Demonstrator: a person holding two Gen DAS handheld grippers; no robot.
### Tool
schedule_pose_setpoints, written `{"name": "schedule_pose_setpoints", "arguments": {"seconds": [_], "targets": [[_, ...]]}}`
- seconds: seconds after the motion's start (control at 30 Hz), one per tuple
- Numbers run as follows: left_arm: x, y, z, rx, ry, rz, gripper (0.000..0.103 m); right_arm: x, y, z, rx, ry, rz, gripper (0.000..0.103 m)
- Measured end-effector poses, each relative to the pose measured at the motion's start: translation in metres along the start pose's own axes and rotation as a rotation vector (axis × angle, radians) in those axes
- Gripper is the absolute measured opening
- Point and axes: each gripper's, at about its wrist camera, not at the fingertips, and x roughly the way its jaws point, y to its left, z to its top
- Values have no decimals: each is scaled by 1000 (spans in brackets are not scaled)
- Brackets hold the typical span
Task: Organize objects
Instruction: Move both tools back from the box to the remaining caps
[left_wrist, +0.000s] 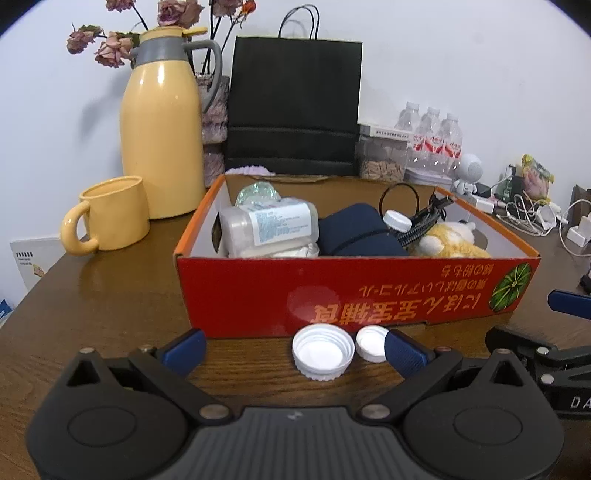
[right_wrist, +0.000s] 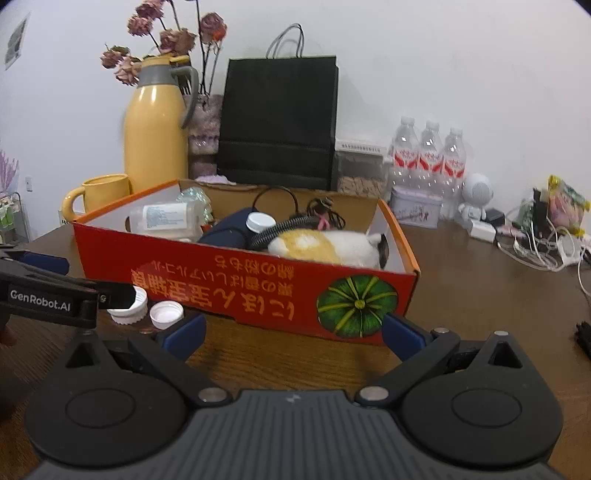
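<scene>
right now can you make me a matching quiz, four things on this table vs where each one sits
Things:
1. larger white cap
2. plush toy
3. yellow mug
4. water bottles

Places:
A. inside the red box, at its right end
B. against the wall, right of the black paper bag
C. on the table in front of the box, between the open left tool's fingers
D. left of the box, in front of the yellow thermos

Pairs: 1-C, 2-A, 3-D, 4-B
</scene>
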Motion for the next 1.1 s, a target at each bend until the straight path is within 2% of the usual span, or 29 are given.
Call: {"name": "schedule_pose_setpoints", "arguments": {"seconds": [0.3, 0.53, 0.73, 0.9, 1.1], "targets": [[4, -6, -4, 29, 45, 5, 103, 14, -6, -1, 40, 96, -14, 103], [2, -6, -5, 25, 49, 0, 103, 22, -9, -3, 59, 149, -8, 103], [8, -4, -5, 21, 88, -7, 103, 30, -11, -5, 74, 209, 1, 103], [14, -1, -5, 12, 128, -2, 103, 32, -12, -6, 83, 230, -1, 103], [16, 5, -4, -21, 133, 18, 103, 33, -11, -6, 78, 233, -4, 103]]}}
